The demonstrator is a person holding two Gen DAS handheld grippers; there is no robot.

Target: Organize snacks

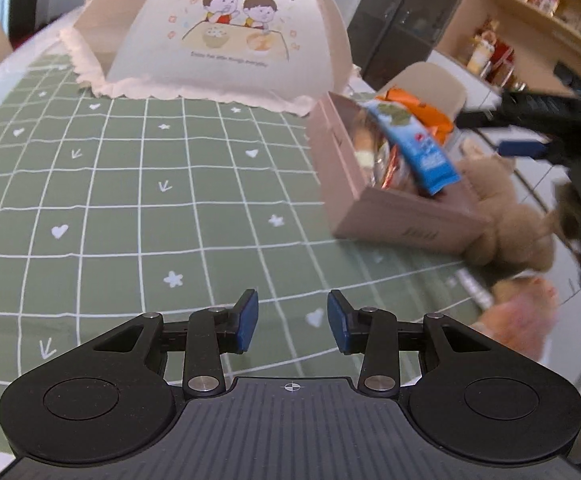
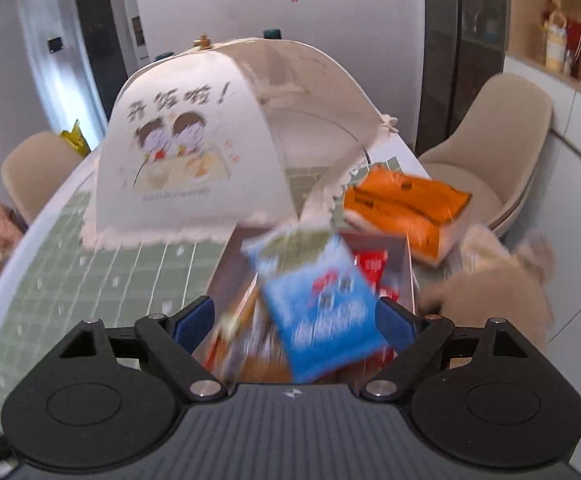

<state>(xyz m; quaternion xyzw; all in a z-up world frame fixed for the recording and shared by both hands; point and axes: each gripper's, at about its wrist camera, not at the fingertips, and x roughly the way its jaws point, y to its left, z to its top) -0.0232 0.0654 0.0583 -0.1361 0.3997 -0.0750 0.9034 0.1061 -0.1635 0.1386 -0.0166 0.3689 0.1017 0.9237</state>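
A blue snack packet [image 1: 414,144] leans upright in the pinkish cardboard box [image 1: 390,220], on top of several other wrapped snacks. In the right wrist view the same blue packet [image 2: 314,304] is blurred and shows in the wide gap of my right gripper [image 2: 294,312], whose pads do not press on it. From the left wrist view my right gripper [image 1: 498,134] hangs open to the right of the box, apart from the packet. My left gripper [image 1: 292,320] is open and empty, low over the green checked tablecloth [image 1: 130,200].
A white mesh food cover [image 1: 226,32] with a cartoon print stands behind the box. An orange tissue pack [image 2: 406,204] lies beyond the box. A brown plush toy [image 1: 502,208] and a pink one [image 1: 518,320] sit at the table's right edge. Beige chairs [image 2: 498,140] surround the table.
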